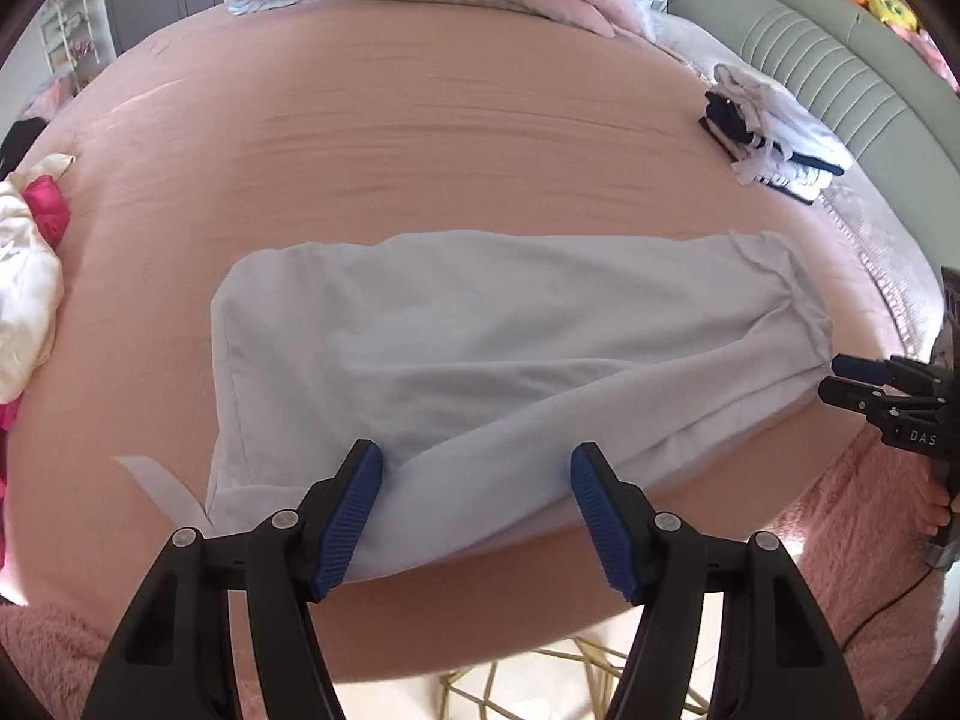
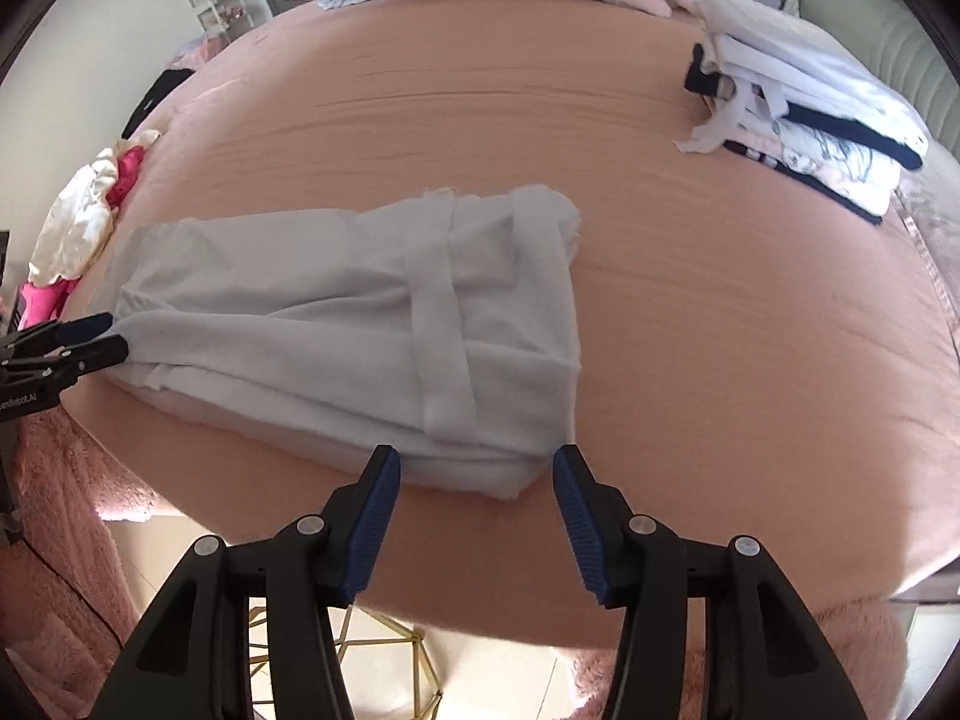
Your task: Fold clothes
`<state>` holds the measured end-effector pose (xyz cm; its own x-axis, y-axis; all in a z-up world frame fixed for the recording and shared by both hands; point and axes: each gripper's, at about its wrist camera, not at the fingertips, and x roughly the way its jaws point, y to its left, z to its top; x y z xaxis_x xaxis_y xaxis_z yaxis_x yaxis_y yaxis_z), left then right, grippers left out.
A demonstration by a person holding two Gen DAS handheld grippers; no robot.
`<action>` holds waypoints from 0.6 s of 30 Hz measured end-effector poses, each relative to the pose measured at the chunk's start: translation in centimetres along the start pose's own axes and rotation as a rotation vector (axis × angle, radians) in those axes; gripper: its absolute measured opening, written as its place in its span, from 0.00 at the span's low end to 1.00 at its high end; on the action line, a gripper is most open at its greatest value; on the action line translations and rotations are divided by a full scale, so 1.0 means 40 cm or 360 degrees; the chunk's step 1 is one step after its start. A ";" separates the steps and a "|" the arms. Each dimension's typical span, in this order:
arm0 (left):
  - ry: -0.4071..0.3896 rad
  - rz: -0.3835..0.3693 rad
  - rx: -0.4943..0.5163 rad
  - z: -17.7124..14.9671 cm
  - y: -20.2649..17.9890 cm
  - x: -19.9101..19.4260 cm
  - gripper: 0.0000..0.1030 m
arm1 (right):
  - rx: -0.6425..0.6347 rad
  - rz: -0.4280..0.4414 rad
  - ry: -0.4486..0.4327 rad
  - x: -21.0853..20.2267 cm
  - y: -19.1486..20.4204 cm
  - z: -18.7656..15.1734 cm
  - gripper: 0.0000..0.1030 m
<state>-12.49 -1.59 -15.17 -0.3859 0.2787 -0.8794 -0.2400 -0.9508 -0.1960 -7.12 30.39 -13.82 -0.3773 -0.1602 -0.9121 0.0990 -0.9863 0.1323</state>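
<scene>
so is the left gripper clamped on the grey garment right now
No, the left gripper stands wide open, its blue pads apart over the near edge of the grey garment.

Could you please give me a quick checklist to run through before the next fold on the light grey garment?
1. Left gripper open and empty: ok, jaws spread at the garment's near edge.
2. Right gripper open and empty: ok, jaws spread at the other end.
3. Light grey garment lying flat on the pink bed: ok, folded lengthwise, minor wrinkles.
4. Loose white strap tucked in: not ok, it sticks out at the garment's corner.
5. Folded stack clear of the working area: ok, well apart.
6. Layers underneath aligned: cannot tell.
</scene>
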 end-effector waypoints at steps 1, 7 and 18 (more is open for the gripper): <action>-0.0030 -0.0003 -0.0017 0.009 -0.001 -0.005 0.62 | 0.0046 0.0033 -0.0067 -0.026 -0.011 0.001 0.51; -0.0116 0.0103 -0.0042 0.039 0.009 -0.002 0.62 | 0.0046 0.0189 -0.0309 -0.051 0.097 0.083 0.51; -0.0311 0.0024 -0.0299 0.043 0.170 -0.080 0.62 | -0.0092 0.0104 -0.0027 0.022 0.161 0.068 0.51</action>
<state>-14.43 -8.71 -12.95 -0.5571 0.2678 -0.7861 -0.0707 -0.9584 -0.2764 -9.31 23.79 -12.74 -0.3836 -0.2250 -0.8957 0.1764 -0.9699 0.1681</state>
